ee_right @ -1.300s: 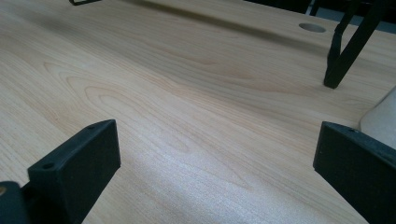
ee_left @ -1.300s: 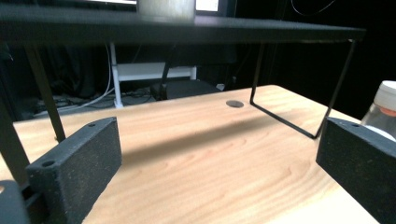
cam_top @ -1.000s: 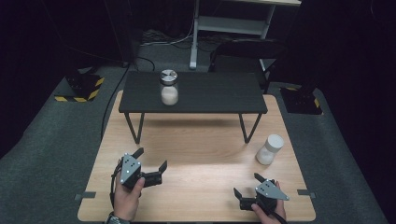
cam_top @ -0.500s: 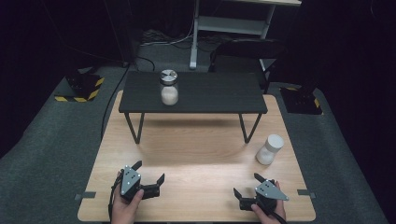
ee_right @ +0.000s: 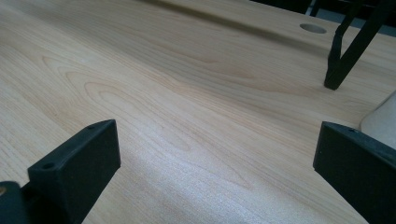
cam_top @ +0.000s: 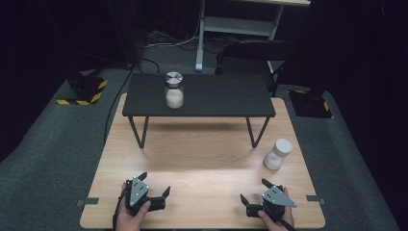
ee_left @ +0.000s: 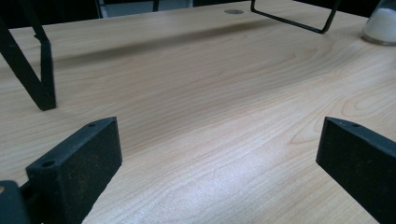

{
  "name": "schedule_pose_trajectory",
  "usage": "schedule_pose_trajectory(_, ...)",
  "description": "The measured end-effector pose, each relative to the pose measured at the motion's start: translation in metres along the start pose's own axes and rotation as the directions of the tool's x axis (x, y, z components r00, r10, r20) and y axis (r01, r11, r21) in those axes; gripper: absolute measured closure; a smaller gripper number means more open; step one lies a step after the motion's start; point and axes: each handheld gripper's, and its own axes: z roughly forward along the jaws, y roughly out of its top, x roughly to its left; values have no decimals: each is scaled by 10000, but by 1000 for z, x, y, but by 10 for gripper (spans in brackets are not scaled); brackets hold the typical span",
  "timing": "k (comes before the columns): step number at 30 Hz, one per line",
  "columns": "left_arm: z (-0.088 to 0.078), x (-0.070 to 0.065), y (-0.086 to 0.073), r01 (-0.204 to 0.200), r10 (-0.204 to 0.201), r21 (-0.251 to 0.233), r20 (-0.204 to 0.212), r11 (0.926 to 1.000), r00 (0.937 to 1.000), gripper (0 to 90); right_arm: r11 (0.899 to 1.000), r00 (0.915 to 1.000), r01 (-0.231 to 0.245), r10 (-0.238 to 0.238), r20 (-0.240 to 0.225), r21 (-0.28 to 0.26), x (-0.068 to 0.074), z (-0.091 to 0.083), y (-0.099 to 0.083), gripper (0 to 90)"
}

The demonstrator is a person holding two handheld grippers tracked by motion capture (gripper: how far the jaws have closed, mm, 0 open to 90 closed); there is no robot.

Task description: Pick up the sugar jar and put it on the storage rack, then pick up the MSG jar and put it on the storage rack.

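A glass jar [cam_top: 174,91] with a silver lid, half full of white powder, stands on the left part of a low black table [cam_top: 226,98]. A white-lidded jar [cam_top: 277,154] of white powder stands on the wooden tabletop [cam_top: 202,163] at the right; in the left gripper view the same jar [ee_left: 380,23] is at the top right corner. My left gripper [cam_top: 155,184] rests open near the front left edge, with nothing between its fingers [ee_left: 79,158]. At the front right my right gripper [cam_top: 255,190] is open too, with the white jar [ee_right: 380,121] just beyond its right finger.
The black table's thin legs [cam_top: 139,132] stand on the wood; one leg [ee_left: 39,74] is close ahead of the left gripper, and another leg [ee_right: 345,51] is ahead of the right. Grey carpet surrounds the wooden tabletop. Yellow-and-black striped bases [cam_top: 84,91] sit on the floor.
My left gripper has drawn back toward the front edge and stays open. The right gripper and both jars have not moved.
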Motion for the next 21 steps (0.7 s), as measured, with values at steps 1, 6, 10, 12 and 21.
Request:
schedule_pose_trajectory(1,0,-1,0,-87,87,-9,-3,10000,10000,3,10000,10000,-3,3,18,11,0,0,0,1)
schedule_pose_trajectory(6,1,-3,1,-273,273,79,51,9996,9996,2,10000,10000,-59,59,49,16,0,0,0,1)
schedule_pose_trajectory(10,2,-6,3,-651,651,189,29,9977,9979,3,10000,10000,-14,14,22,45,0,1,1,1)
schedule_pose_trajectory(12,2,-7,4,-749,749,230,7,9969,9972,3,10000,10000,32,-32,22,69,1,1,1,1)
schedule_pose_trajectory(21,3,-6,5,-545,543,254,74,9982,9985,2,10000,10000,72,-72,12,15,1,0,0,1)
